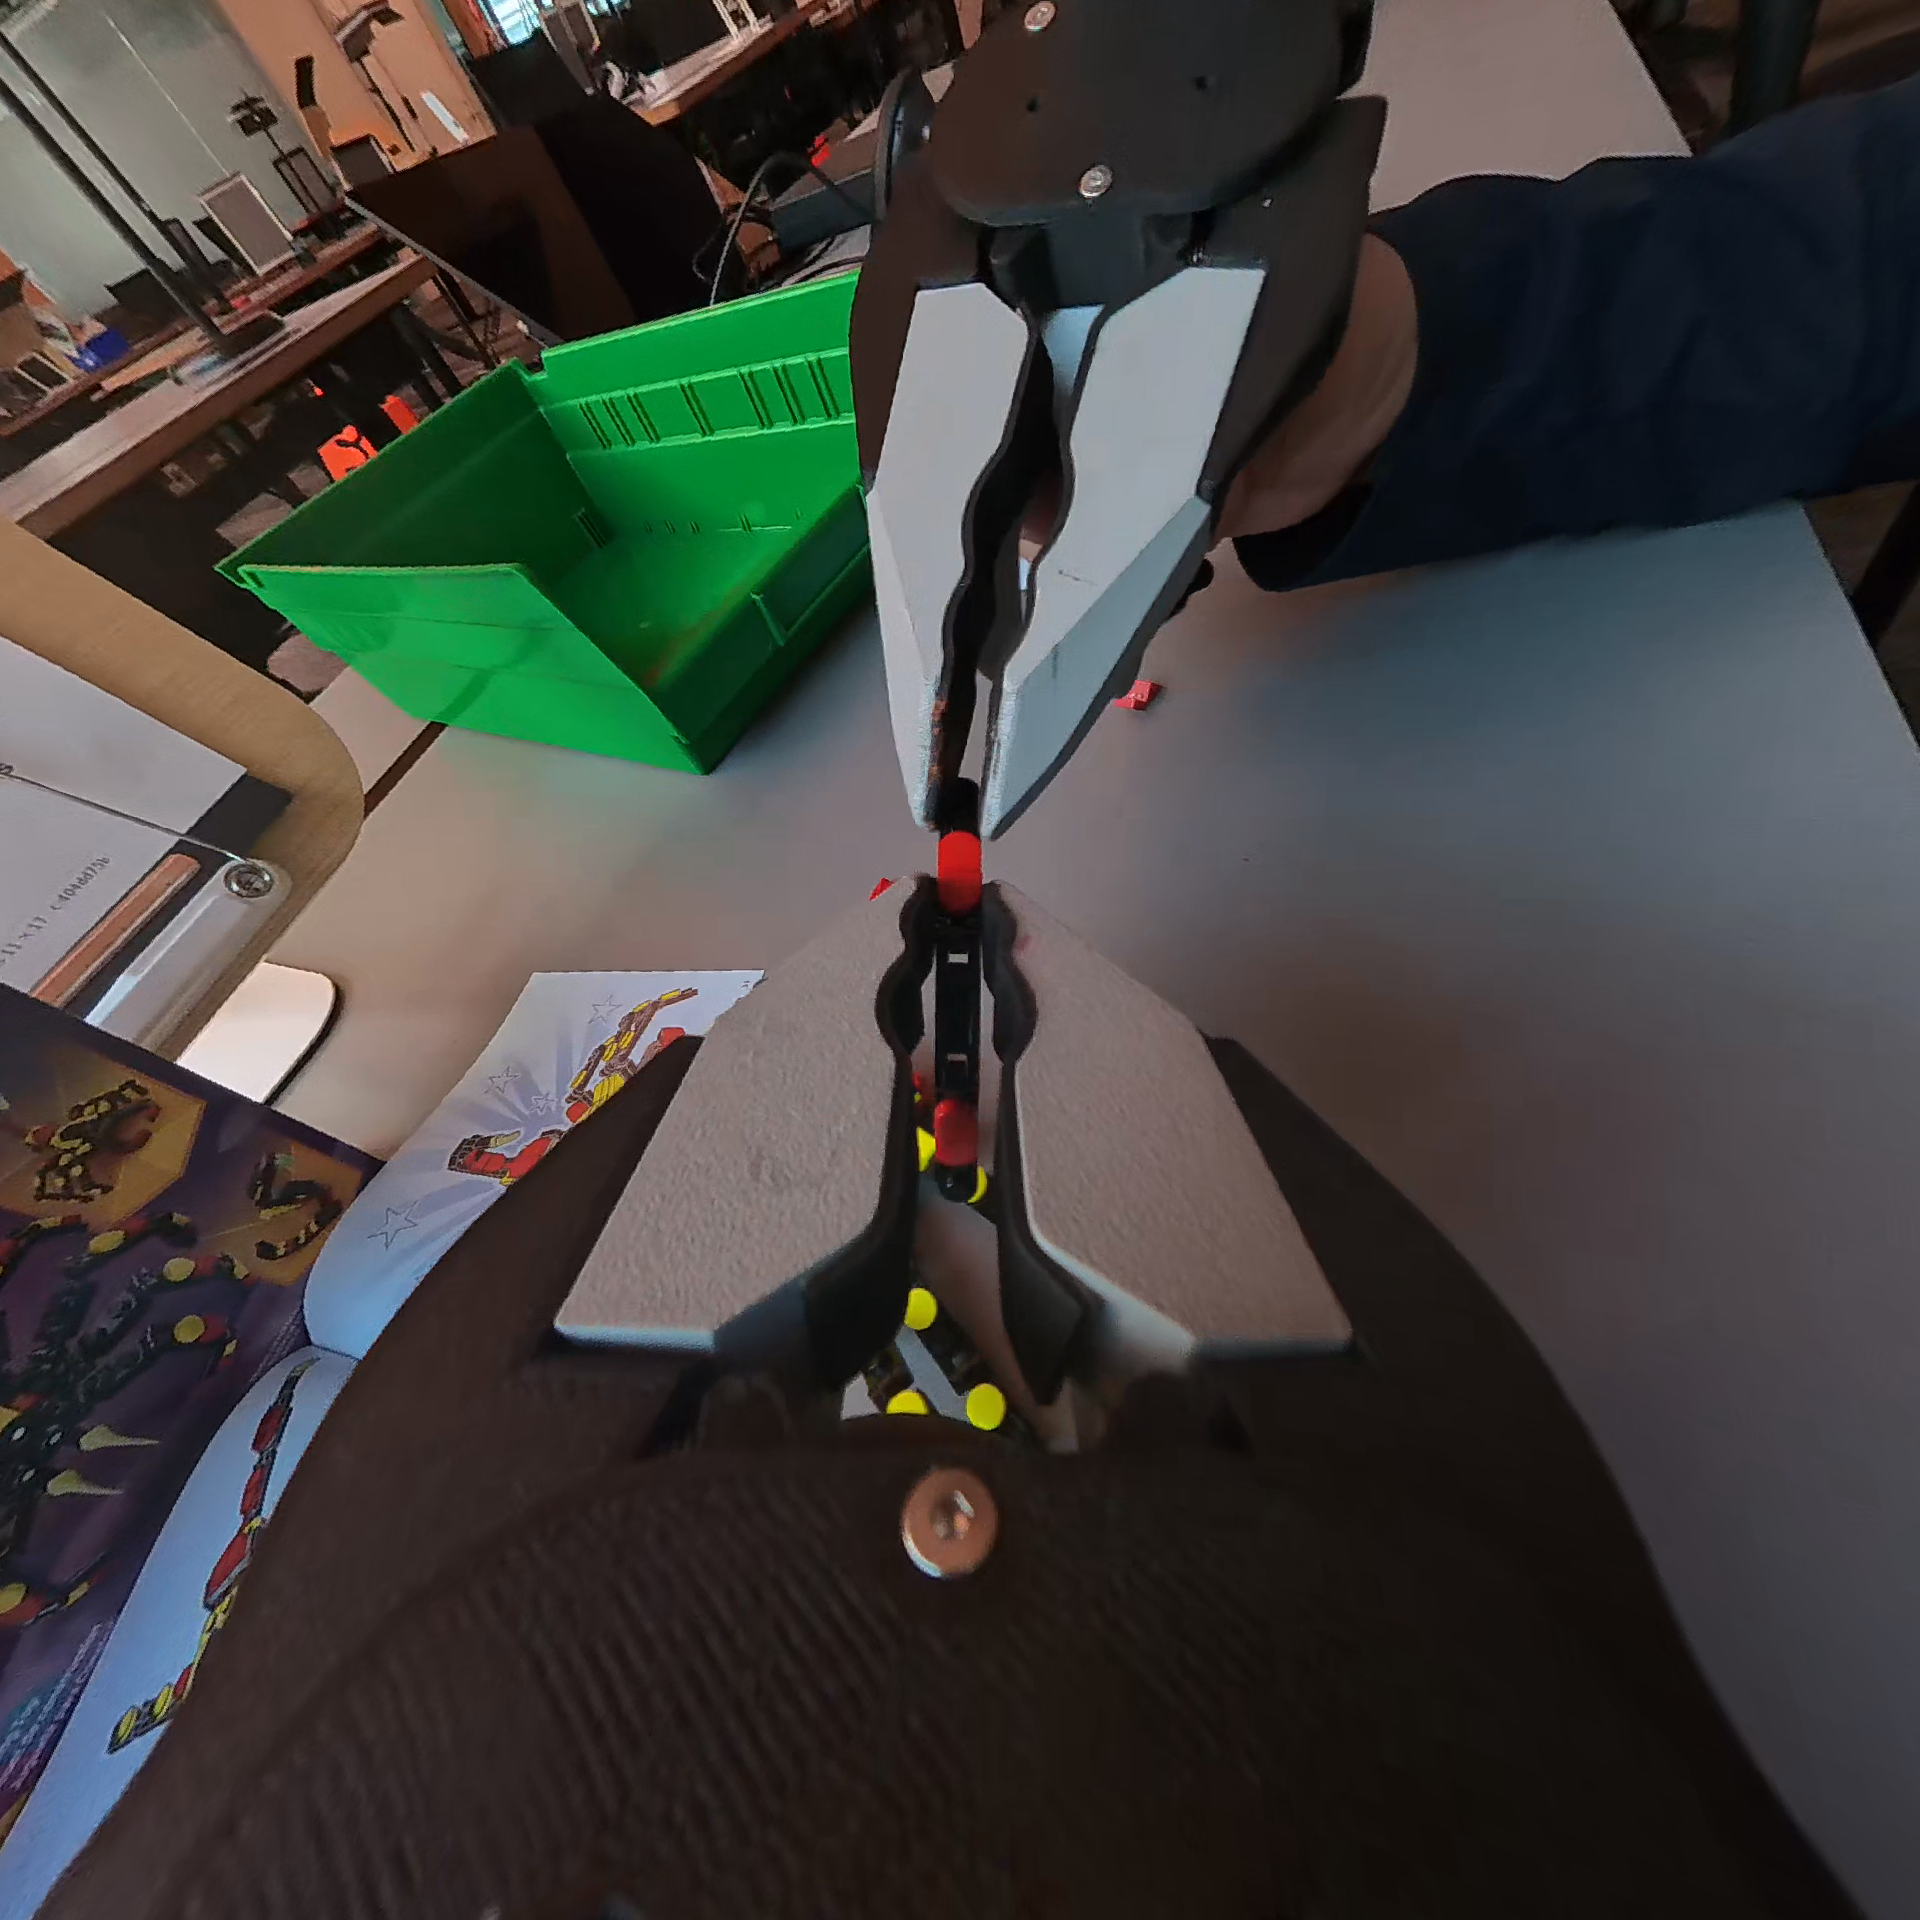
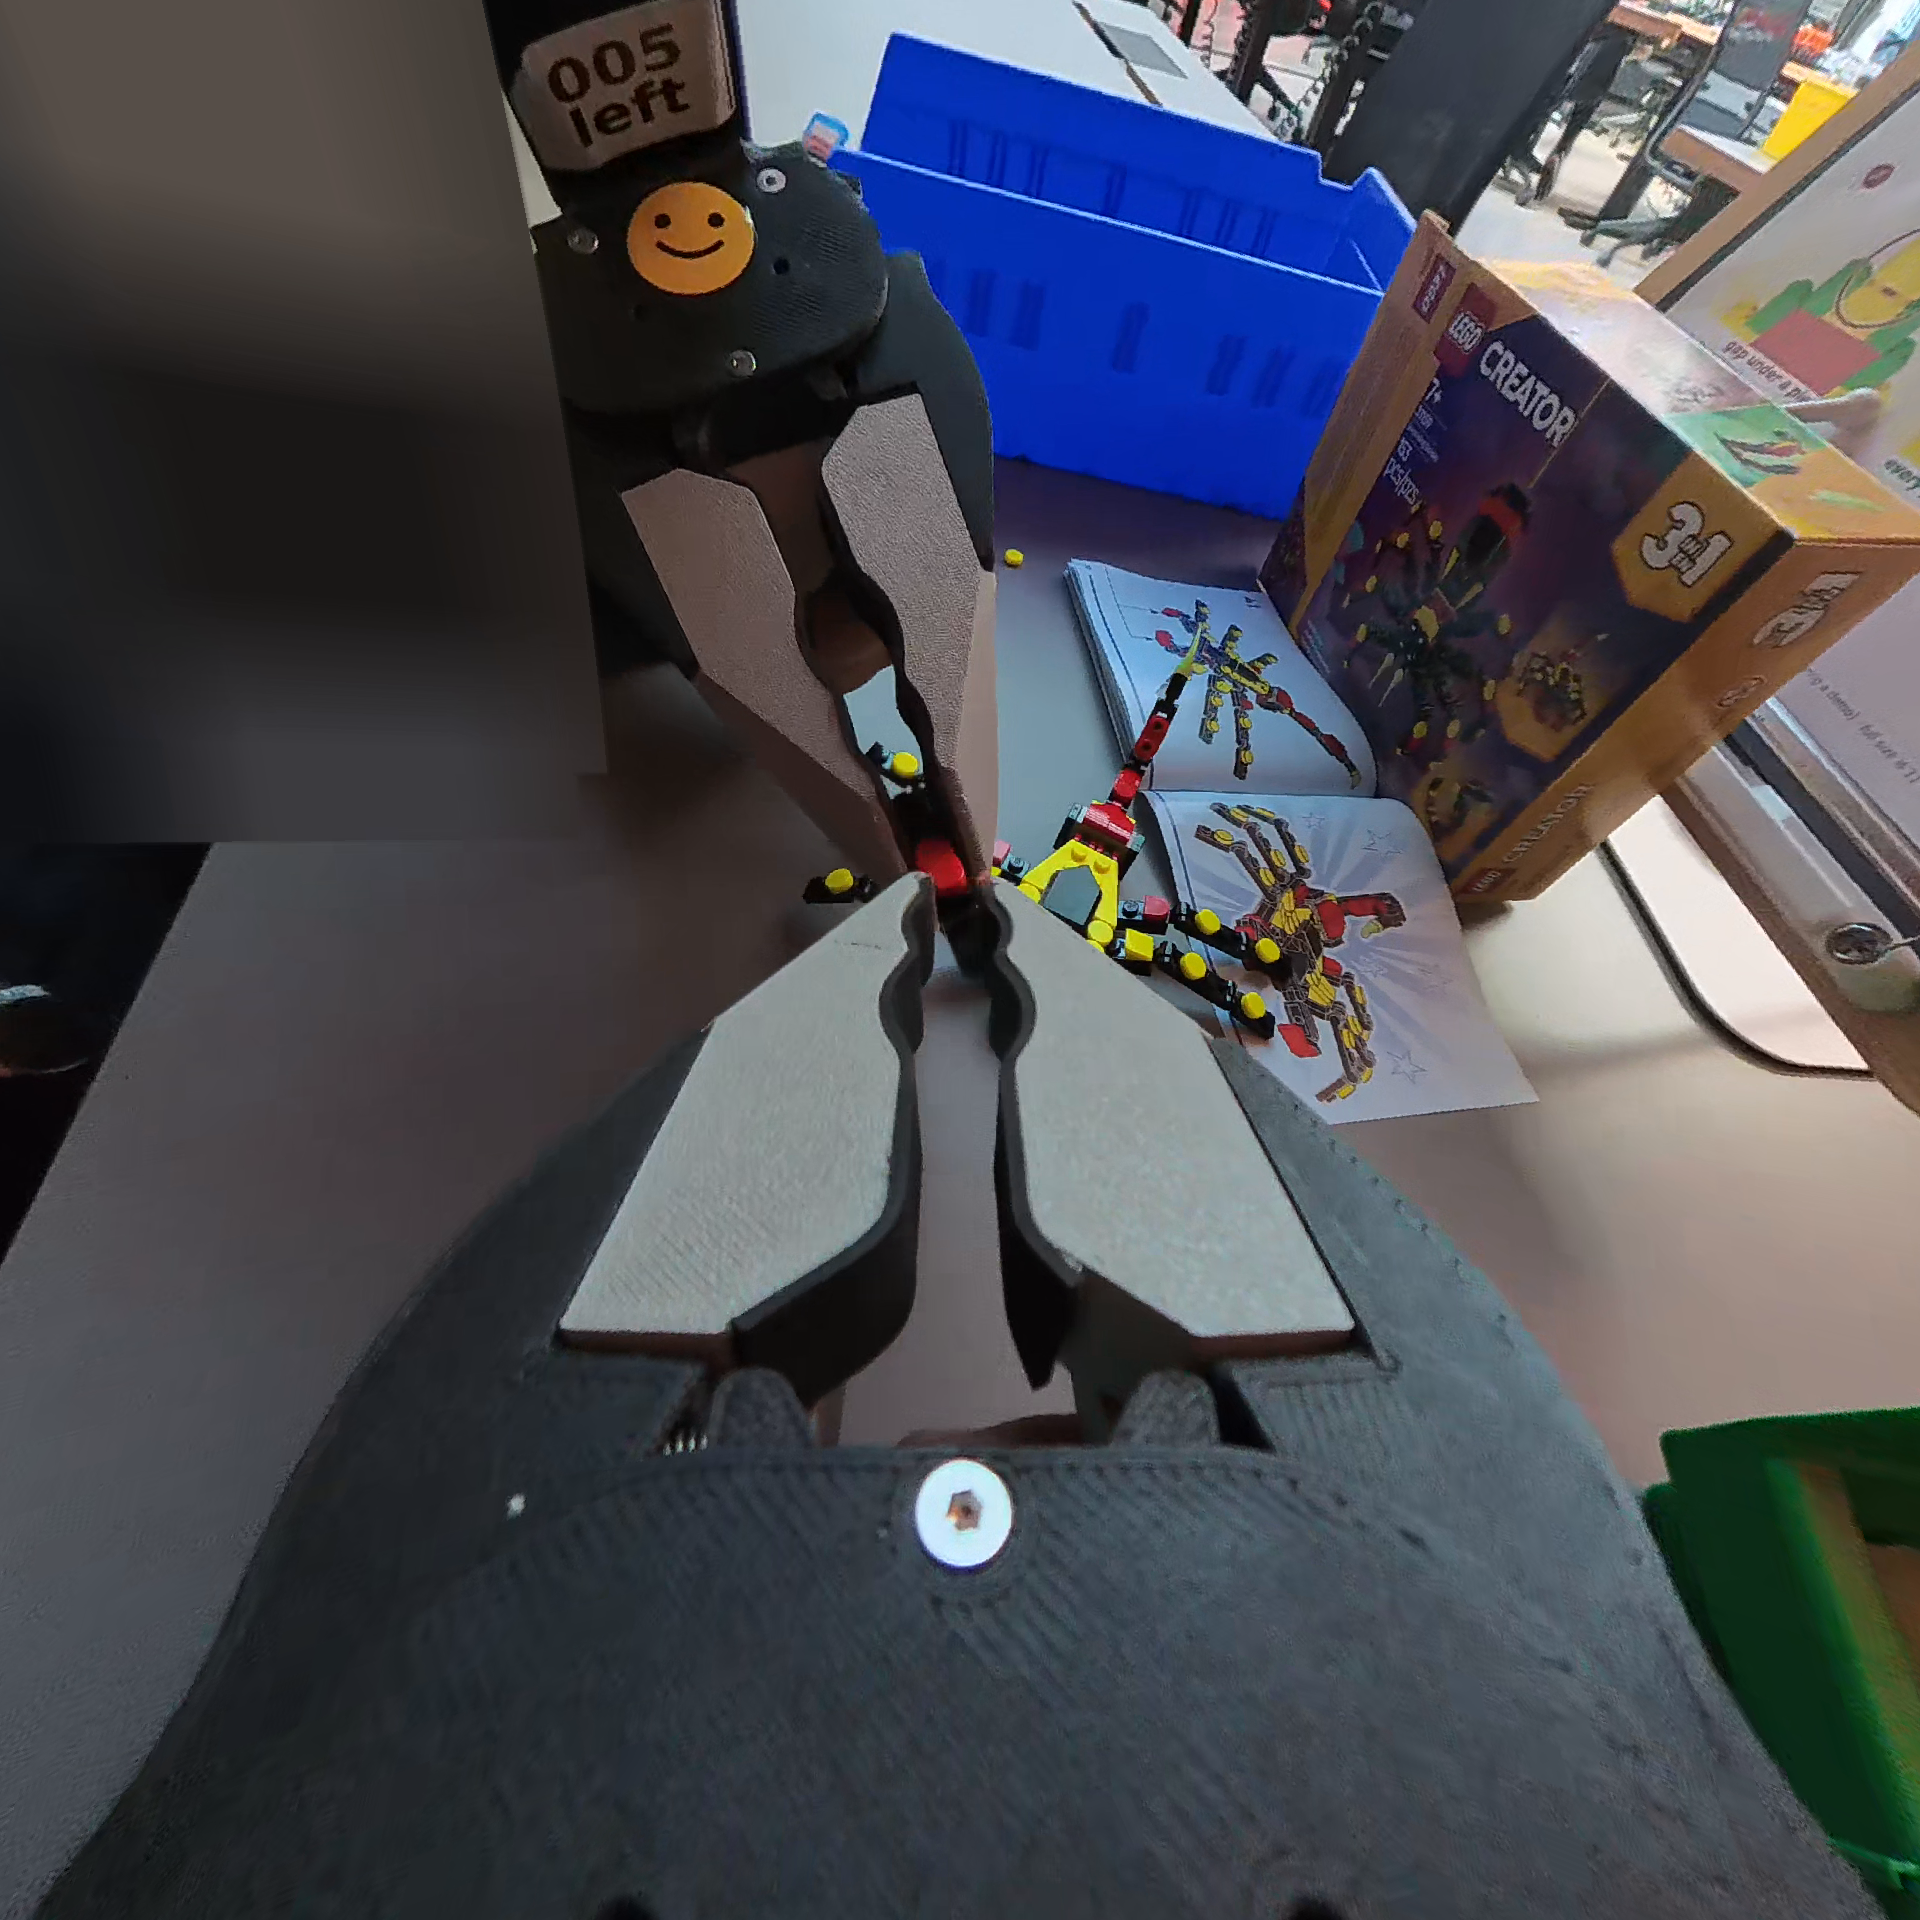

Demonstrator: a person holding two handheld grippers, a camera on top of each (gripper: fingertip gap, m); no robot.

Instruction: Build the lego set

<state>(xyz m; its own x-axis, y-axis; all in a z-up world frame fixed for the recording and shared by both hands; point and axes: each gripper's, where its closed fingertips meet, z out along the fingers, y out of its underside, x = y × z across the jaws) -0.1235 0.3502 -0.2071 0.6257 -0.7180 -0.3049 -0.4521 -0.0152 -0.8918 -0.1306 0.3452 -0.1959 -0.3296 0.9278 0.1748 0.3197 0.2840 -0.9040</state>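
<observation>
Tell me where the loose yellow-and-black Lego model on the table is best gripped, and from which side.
Probably at its yellow body, from above with the tongs across its narrow width. The body is the chunkiest part; the thin black legs with yellow studs sprawl over the booklet and look too flimsy to hold. The box blocks the far side.
</observation>
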